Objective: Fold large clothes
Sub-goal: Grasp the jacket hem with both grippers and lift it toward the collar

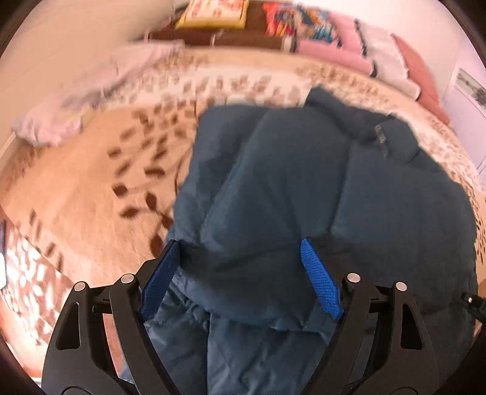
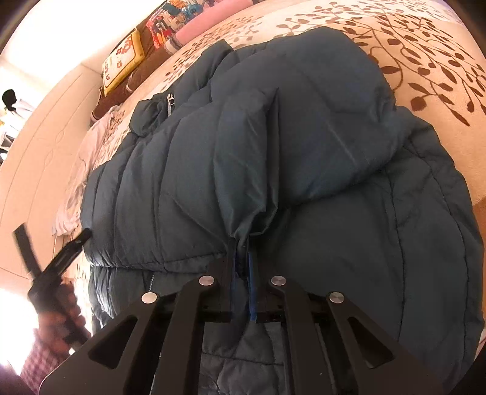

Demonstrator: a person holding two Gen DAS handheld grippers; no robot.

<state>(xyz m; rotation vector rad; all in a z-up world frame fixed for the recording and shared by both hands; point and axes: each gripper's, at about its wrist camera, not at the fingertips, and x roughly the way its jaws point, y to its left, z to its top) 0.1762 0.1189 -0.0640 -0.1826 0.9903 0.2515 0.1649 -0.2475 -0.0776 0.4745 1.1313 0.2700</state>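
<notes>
At nine o'clock the left gripper (image 1: 240, 273) hovers with its fingers spread wide and empty over the near edge of the blue puffer jacket (image 2: 303, 158), probably seeking a second hold for the fold. The jacket lies on the leaf-patterned bedspread (image 2: 425, 45), long axis running six to twelve, collar toward eleven. At six o'clock the right gripper (image 2: 241, 261) pinches its hem, anchoring it.

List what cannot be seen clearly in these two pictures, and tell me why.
- Jacket's lower hem: cut off by the bottom edge and hidden behind the right tongs, right wrist view.
- Pillows at the bed's far end: motion blur hides their prints, left wrist view.
- Left tongs: blurred at the left edge, right wrist view.
- White cloth: partly under the jacket.
</notes>
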